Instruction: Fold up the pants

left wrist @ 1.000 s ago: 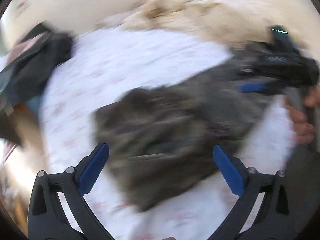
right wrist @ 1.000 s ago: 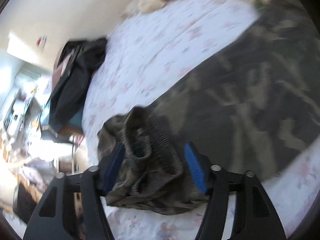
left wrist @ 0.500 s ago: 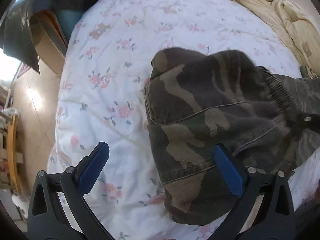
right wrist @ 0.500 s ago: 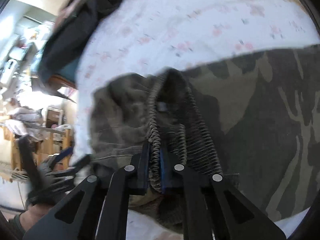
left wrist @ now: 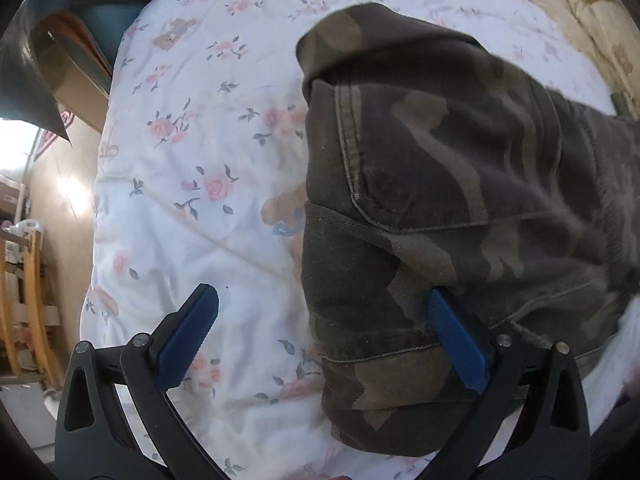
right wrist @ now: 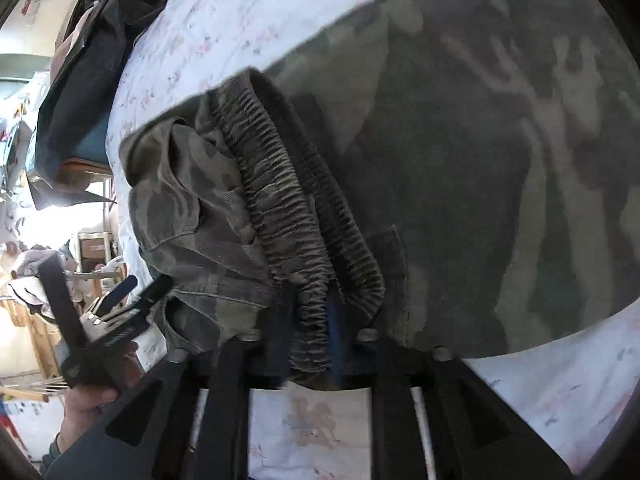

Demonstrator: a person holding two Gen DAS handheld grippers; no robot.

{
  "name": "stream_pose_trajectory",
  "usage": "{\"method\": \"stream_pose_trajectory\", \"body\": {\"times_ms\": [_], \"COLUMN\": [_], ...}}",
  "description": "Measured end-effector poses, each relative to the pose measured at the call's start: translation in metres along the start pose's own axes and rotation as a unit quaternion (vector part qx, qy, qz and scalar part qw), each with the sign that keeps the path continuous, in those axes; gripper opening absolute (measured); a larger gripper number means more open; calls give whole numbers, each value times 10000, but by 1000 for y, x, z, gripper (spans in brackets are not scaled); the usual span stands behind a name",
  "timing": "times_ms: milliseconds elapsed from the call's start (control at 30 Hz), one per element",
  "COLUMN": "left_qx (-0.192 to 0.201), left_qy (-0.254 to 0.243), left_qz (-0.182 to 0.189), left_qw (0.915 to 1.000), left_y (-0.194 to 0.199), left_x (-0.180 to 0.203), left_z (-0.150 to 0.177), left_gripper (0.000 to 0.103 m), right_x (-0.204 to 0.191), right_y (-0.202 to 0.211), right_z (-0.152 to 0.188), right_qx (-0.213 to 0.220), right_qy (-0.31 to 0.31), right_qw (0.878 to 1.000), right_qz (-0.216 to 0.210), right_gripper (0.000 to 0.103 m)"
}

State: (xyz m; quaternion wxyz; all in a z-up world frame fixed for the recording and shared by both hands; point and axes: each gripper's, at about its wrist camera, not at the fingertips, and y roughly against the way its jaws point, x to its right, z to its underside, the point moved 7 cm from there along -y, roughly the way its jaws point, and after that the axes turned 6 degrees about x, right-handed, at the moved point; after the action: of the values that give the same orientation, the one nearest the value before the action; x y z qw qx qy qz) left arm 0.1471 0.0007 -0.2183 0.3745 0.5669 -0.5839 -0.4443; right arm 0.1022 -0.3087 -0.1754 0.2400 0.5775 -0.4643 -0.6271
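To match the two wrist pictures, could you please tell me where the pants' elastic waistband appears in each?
Left wrist: the waistband is not clearly in it; only the pants fill the right half, pocket seam showing.
Right wrist: the waistband runs from upper centre-left down into the right claw at bottom centre.
Shared landmark: the floral bedsheet.

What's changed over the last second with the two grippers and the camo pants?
The right gripper came in over the bunched elastic waistband, clamped it, and its jaws have just been opening a little, with the band between them. The left gripper dropped closer to the camo pants; their pocket edge now lies between its fingers. Unchanged: its jaws stay wide open, gripping nothing; the pants remain on the floral bedsheet.
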Motion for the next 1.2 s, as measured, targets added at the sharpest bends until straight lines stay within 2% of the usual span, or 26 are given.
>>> {"method": "stream_pose_trajectory", "body": {"times_ms": [33, 133, 233, 400, 433, 467, 500, 533, 567, 633, 700, 733, 767, 800, 867, 900, 933, 967, 1000, 1033, 1100, 1133, 1200], "left_qx": [-7, -1, -26, -45, -40, -40, -44, -57, -80, -153, -206, -217, -221, -227, -235, -247, -261, -272, -283, -281, -268, -244, -189], "left_qy": [-65, -142, -163, -228, -243, -258, -275, -280, -267, -193, -129, -132, -151, -180, -206, -175, -139, -115, -107, -99, -45, -3, 142], "left_qz": [-31, -72, -92, -95, -88, -83, -73, -54, -29, 26, 79, 109, 152, 194, 171, 229, 248, 257, 270, 278, 314, 345, 507], "left_qw": [10000, 9999, 9998, 9997, 9997, 9996, 9996, 9996, 9996, 9997, 9997, 9996, 9995, 9994, 9994, 9993, 9993, 9992, 9992, 9992, 9991, 9991, 9984], "left_y": [-1, -3, -4, -3, -4, -4, -4, -4, -5, -6, -7, -7, -8, -8, -10, -10, -11, -11, -11, -11, -10, -8, -2], "left_x": [1, 3, 6, 9, 9, 9, 9, 9, 8, 6, 5, 5, 4, 6, 4, 3, 3, 3, 2, 1, -2, -3, -5], "left_z": [0, 0, 0, -1, -1, -1, -1, -1, -1, -1, -1, -1, -3, -3, -3, -3, -3, -3, -3, -3, -5, -6, -7], "left_gripper": [103, 103, 103, 103, 103, 103, 103, 103, 103, 103, 103, 103, 103, 103, 103, 103, 103, 103, 103, 103, 103, 103, 103], "right_x": [-1, -18, -46, -57, -54, -53, -56, -60, -64, -74, -74, -66, -59, -50, -28, -21, -12, -10, -10, -12, -20, -34, -68], "right_y": [9, 30, 22, -41, -62, -73, -81, -83, -76, -59, -25, -3, 6, 7, -22, -30, -38, -40, -40, -37, -18, -1, 15], "right_z": [-8, -45, -79, -125, -129, -128, -126, -126, -125, -122, -125, -132, -135, -139, -133, -131, -131, -132, -134, -137, -142, -146, -150], "right_qx": [157, 740, 874, 513, 285, 107, -3, 25, 128, 201, 667, 1019, 1149, 1166, 551, 505, 565, 604, 649, 622, 785, 1042, 1305], "right_qy": [-3, 176, 575, 769, 696, 637, 631, 772, 967, 1108, 1184, 1174, 1156, 1123, 924, 833, 750, 701, 673, 733, 1084, 1385, 1866], "right_qw": [9999, 9968, 9939, 9957, 9971, 9979, 9980, 9970, 9952, 9936, 9907, 9878, 9861, 9857, 9922, 9921, 9910, 9907, 9904, 9899, 9840, 9758, 9675], "right_qz": [22, -253, -347, -20, 78, 83, -13, 47, 73, -47, -66, 120, 317, 463, 633, 796, 952, 998, 1021, 1044, 1178, 1331, 1099], "right_gripper": [49, 62, 64, 64, 63, 56, 35, 20, 14, 12, 11, 11, 11, 11, 11, 13, 25, 31, 48, 55, 54, 56, 56]}}
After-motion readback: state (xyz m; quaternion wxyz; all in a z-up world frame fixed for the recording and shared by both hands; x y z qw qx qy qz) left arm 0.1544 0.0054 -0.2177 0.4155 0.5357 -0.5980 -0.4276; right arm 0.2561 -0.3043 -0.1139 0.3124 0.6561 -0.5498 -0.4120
